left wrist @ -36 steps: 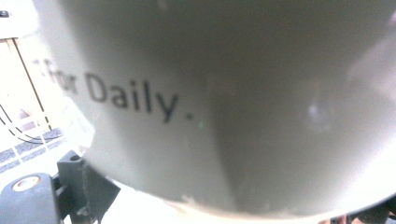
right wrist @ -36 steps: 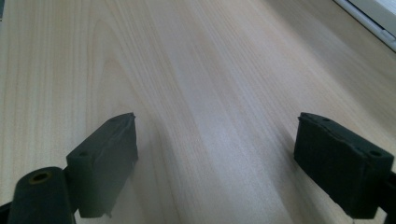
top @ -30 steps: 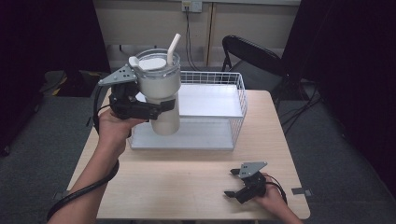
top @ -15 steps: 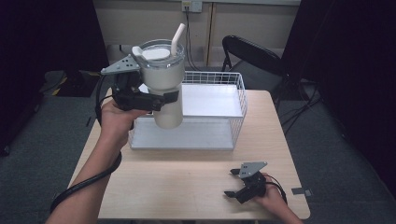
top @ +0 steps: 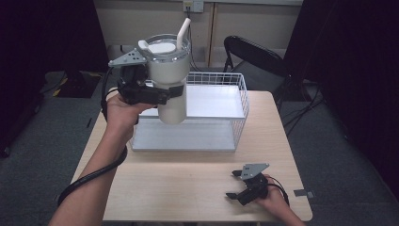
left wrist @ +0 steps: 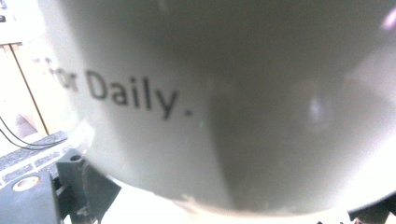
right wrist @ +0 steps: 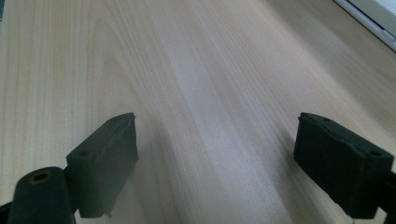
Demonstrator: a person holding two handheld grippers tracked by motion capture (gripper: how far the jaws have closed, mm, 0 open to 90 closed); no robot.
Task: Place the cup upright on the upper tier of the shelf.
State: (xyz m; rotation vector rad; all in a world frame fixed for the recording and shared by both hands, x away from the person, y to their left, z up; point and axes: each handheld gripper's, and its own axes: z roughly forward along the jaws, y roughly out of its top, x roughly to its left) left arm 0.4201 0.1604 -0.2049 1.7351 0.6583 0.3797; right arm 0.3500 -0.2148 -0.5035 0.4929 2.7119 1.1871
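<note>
A large white tumbler (top: 169,77) with a clear lid and a white straw (top: 183,33) hangs in the air above the left end of the wire rack (top: 237,101). My left gripper (top: 164,94) is shut on its body, jaws on either side. In the left gripper view the tumbler's wall (left wrist: 224,93) is close up, with the printed words "for Daily." on it. My right gripper (top: 233,184) rests low over the table's front right, open, and holds nothing. In the right gripper view its two black jaws stand wide apart over bare wood (right wrist: 210,93).
The white wire rack has a flat white shelf (top: 214,101) and a base tray (top: 188,136) on the wooden table (top: 179,188). A black folding chair (top: 249,54) stands behind the table. A piece of grey tape (top: 304,193) lies near the right edge.
The left gripper has lifted the tumbler higher and slightly to the right, over the rack's left end. The right gripper has stayed in place.
</note>
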